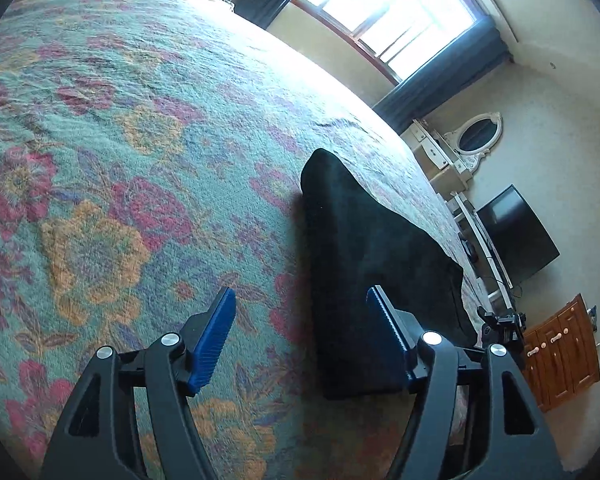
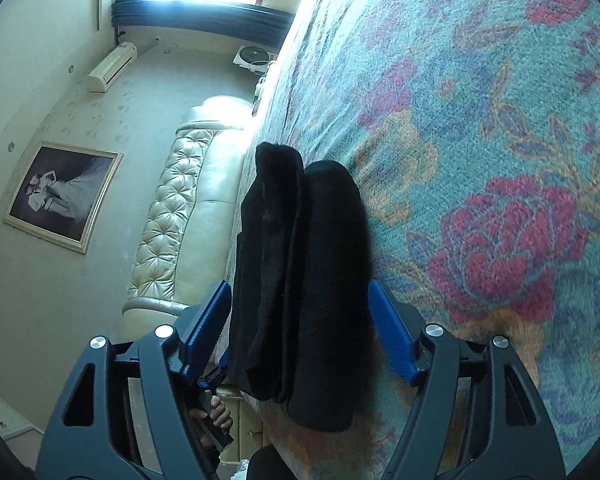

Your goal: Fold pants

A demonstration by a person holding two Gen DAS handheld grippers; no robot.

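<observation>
Pants [image 2: 300, 280], black and fuzzy, sit folded into a thick bundle on the floral bedspread [image 2: 500, 160], and through the right wrist camera they lie straight ahead, running forward from between the two blue pads. Two stacked layers show there, one thick roll against the bedspread and a second fold lying over it on the left-pad side. The right gripper [image 2: 300, 300] stands with its jaws spread wide, a pad on either side of the bundle; the left-hand pad has a sliver of daylight between it and the cloth, while whether the right-hand pad touches cannot be told from this angle.

Over to the left wrist camera: the left gripper [image 1: 302, 300] is also released, jaws wide apart with nothing between them but bedspread [image 1: 120, 160]. Here the pants [image 1: 364, 248] lie ahead and toward the right-hand pad [image 1: 384, 320], the near end of the bundle passing behind that pad, the far end tapering away forward. Contact between pad and cloth cannot be made out.

Beyond the right pad in that same view, a small piece of the other gripper pokes up past the bundle's edge. Outward again: a bright window [image 1: 384, 12] with dark curtains [image 1: 440, 80] far ahead, a white-framed oval mirror [image 1: 478, 136], a dark television [image 1: 518, 236] and a wooden cabinet [image 1: 560, 356] off to the right. The right wrist view adds a tufted cream headboard [image 2: 180, 208] left of the jaws, a framed picture [image 2: 62, 196] on the wall, and an air conditioner [image 2: 112, 66] high up.
</observation>
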